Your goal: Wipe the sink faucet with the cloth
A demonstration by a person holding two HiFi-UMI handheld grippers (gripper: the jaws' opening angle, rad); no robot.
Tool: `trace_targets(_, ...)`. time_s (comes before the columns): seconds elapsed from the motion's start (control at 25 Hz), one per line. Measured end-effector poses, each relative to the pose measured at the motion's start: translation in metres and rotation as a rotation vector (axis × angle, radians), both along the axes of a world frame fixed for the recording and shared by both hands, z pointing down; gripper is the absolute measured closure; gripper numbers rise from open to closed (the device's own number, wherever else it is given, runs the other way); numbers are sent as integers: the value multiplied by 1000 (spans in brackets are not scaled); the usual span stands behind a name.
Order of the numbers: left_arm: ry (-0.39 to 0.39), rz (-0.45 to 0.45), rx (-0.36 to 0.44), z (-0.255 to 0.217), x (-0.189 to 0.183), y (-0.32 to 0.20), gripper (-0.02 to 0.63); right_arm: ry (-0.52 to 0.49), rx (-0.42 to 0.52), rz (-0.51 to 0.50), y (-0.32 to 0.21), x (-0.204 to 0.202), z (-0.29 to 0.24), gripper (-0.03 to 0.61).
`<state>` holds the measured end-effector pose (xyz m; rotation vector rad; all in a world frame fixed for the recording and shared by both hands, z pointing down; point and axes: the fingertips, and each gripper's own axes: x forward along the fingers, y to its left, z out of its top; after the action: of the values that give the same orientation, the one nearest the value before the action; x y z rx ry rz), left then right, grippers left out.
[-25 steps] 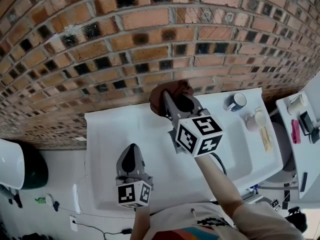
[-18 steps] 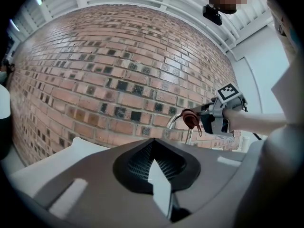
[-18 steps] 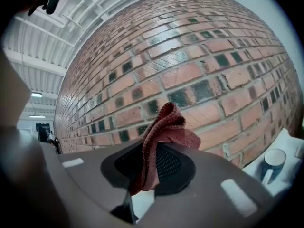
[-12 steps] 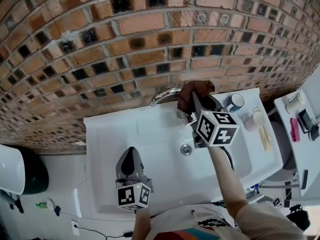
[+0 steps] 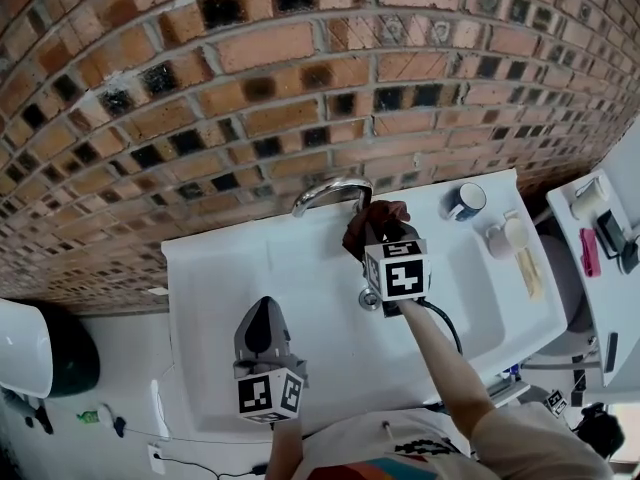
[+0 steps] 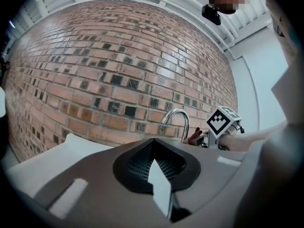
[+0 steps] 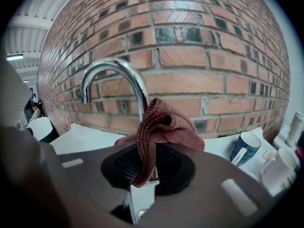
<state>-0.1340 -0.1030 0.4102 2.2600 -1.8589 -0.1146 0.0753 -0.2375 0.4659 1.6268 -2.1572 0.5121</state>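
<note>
Just beside the faucet (image 5: 325,190), the right tongs (image 5: 369,235) are clamping the brown cloth (image 5: 373,218), while the left tongs (image 5: 261,310) are hovering, closed together and empty, over the white sink (image 5: 300,268).

Shiny chrome metal faucet (image 7: 111,66), ribbed knitted cloth (image 7: 166,127), glossy white sink (image 5: 260,268), rough brick wall (image 5: 300,48)

The wall (image 5: 250,78) is showing red-brown bricks mixed with black ones, in pale mortar lines. The faucet (image 5: 325,192) is gleaming silver against the white sink (image 5: 230,268). The cloth (image 7: 164,127) is showing a rust-brown ribbed knit. At the sink's two o'clock, a mug (image 5: 467,202) is showing dark blue. The left gripper (image 5: 258,318) and right gripper (image 5: 372,234) are showing grey, with black-and-white square-patterned cubes.
</note>
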Motion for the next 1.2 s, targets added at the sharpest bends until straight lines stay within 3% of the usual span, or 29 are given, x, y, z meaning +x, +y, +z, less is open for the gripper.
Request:
trace_targets(0.24, 2, -17, -3, 1, -4, -2, 609, -6, -56, -121, 10, -40, 24, 531)
trace_targets(0.48, -3, -32, -1, -1, -11, 3, 609, -4, -112, -109, 14, -49, 49, 531)
trace_targets(0.72, -3, -25, 20, -3, -10, 4, 609, -136, -25, -124, 25, -50, 12, 529)
trace_targets(1.0, -19, 9, 109, -37, 6, 24, 609, -373, 215, -185, 98, -33, -93, 529)
trace_targets(1.12, -21, 40, 142, -51, 19, 30, 609, -391, 290, -184, 134, -25, -100, 532)
trace_targets(1.2, -29, 74, 162, -59, 34, 34, 609, -386, 283, -168, 152, -21, -89, 534)
